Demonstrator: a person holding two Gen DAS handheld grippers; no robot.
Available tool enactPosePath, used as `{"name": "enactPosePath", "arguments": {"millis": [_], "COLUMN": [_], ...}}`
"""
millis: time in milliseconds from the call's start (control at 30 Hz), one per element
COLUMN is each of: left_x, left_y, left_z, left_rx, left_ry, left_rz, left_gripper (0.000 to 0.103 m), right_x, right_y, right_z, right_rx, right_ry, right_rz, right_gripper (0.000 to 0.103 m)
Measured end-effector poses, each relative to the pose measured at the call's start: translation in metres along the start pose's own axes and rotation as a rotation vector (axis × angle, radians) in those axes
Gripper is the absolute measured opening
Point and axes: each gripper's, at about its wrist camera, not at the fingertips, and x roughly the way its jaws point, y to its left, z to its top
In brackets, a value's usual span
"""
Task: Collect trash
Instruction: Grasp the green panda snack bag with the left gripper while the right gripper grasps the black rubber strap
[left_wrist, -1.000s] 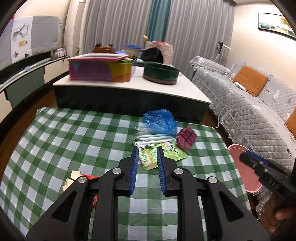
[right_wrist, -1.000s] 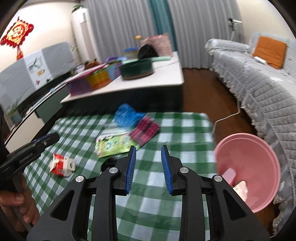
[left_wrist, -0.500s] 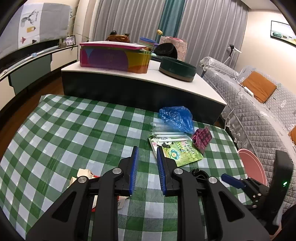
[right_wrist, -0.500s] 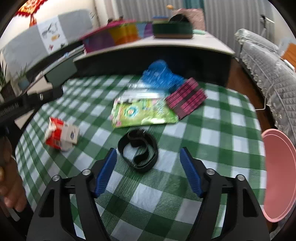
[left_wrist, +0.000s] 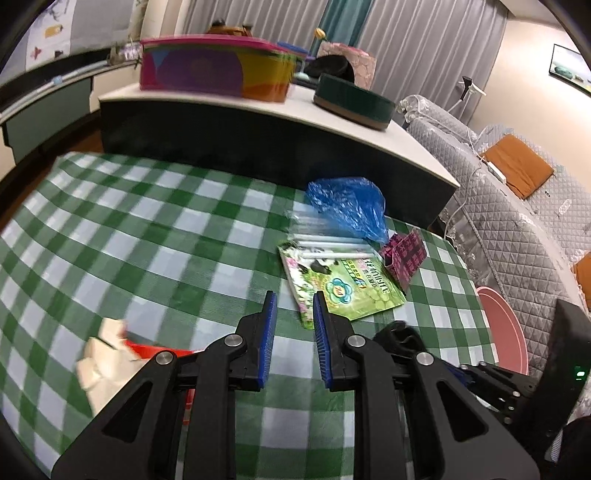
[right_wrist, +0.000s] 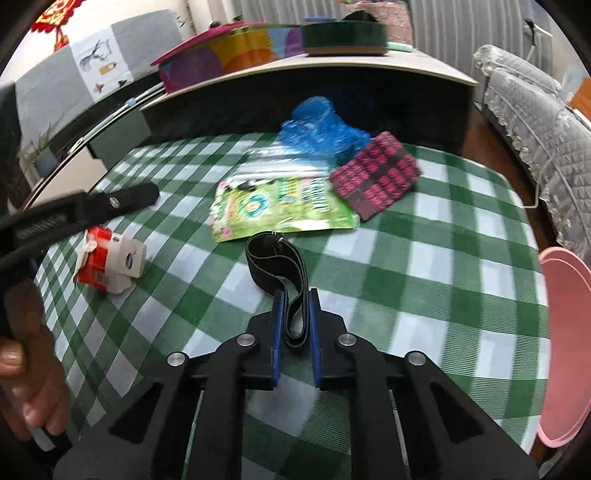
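Observation:
On the green checked tablecloth (right_wrist: 443, 258) lie a black band loop (right_wrist: 275, 260), a green snack packet (right_wrist: 277, 206), a pink-black patterned box (right_wrist: 376, 173), a blue plastic bag (right_wrist: 317, 125) and a red-white carton (right_wrist: 110, 260). My right gripper (right_wrist: 294, 295) has closed on the near end of the black band, which runs between its blue pads. My left gripper (left_wrist: 291, 299) hovers over the cloth, narrowly open and empty, with the carton (left_wrist: 107, 358) at its left and the green packet (left_wrist: 343, 284) just ahead right. The band (left_wrist: 399, 332) shows behind its right finger.
A pink basin (right_wrist: 565, 343) stands off the table's right edge, also in the left wrist view (left_wrist: 506, 328). Behind the table is a low white-topped counter (left_wrist: 258, 107) with a colourful box (left_wrist: 218, 70) and a dark green round tin (left_wrist: 351, 99). A grey covered sofa (left_wrist: 517, 221) is at the right.
My right gripper moved down and forward to the black band and closed from wide open onto it. My left gripper dropped lower and nearer the cloth.

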Motion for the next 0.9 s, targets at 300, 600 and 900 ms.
{"name": "enactPosePath", "arguments": {"millis": [300, 600, 900], "left_x": [0.043, 0.069, 0.063], "left_y": [0.004, 0.002, -0.006], "left_z": [0.005, 0.010, 0.009], "left_rx": [-0.099, -0.135, -0.105], "left_ry": [0.085, 0.128, 0.123], "left_rz": [-0.022, -0.036, -0.053], "left_gripper": [0.021, 0.035, 0.013], "right_x": [-0.011, -0.015, -0.023], "right_y": [-0.039, -0.051, -0.052], "right_z": [-0.001, -0.001, 0.001], "right_rx": [0.091, 0.110, 0.118], "right_ry": [-0.009, -0.017, -0.034], "right_rz": [-0.044, -0.050, -0.053], "right_gripper": [0.010, 0.010, 0.010]}}
